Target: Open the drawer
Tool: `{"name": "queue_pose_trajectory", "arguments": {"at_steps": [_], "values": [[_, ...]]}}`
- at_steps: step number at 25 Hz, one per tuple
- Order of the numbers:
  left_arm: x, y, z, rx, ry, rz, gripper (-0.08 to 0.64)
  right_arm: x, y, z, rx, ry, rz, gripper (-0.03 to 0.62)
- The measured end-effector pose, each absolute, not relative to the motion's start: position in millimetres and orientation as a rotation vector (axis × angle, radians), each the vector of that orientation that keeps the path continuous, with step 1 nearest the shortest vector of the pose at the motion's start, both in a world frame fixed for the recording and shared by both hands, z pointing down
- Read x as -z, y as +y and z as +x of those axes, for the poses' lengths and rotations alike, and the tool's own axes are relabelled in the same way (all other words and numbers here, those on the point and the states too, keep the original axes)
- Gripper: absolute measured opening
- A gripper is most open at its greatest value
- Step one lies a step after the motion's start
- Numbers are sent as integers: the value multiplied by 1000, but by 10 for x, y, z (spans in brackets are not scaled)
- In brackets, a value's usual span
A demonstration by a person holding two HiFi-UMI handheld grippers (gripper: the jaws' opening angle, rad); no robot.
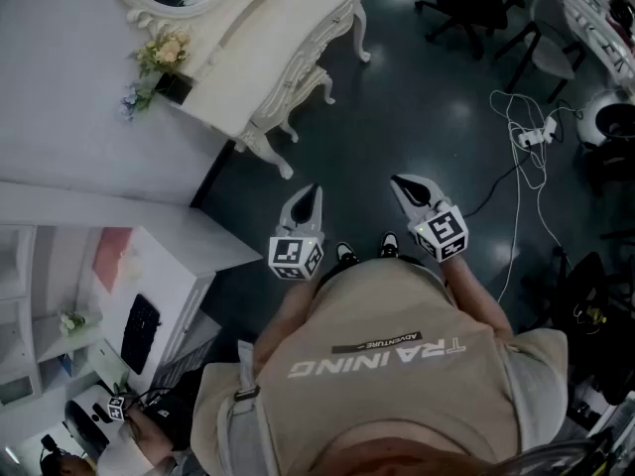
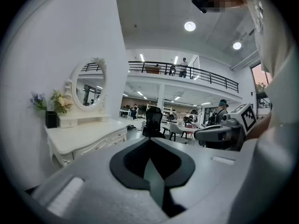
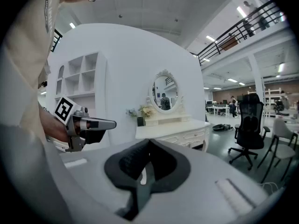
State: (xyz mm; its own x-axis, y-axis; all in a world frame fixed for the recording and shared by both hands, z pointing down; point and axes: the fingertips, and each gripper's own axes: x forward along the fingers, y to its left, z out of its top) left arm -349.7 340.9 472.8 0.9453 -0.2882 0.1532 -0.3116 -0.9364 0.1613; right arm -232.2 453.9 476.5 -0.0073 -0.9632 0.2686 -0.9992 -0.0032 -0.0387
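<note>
Approach step only: white dressing table [image 1: 298, 28] at upper left, its drawer [image 3: 195, 135] shut, well apart from both tools. Left gripper [image 1: 314, 192] and right gripper [image 1: 402, 182] empty, jaws pressed together. Next, probably: close in, spread one pair, catch the drawer front.

The table [image 1: 266, 40] is creamy white and the floor [image 1: 397, 97] dark blue-grey. The left gripper [image 1: 314, 190] and right gripper [image 1: 399, 179] are pale grey, black-lined, with black-and-white square markers. The shirt [image 1: 397, 375] is beige with white lettering. The flowers [image 1: 164, 53] are yellow and blue.
</note>
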Motion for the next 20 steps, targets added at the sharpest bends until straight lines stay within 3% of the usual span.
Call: {"name": "queue_pose_trajectory", "arguments": {"at_steps": [20], "values": [[-5345,2778,-3516,-241,-306,2874,6,-5104,4064,-2546,-411,-1932,2171,3]]}}
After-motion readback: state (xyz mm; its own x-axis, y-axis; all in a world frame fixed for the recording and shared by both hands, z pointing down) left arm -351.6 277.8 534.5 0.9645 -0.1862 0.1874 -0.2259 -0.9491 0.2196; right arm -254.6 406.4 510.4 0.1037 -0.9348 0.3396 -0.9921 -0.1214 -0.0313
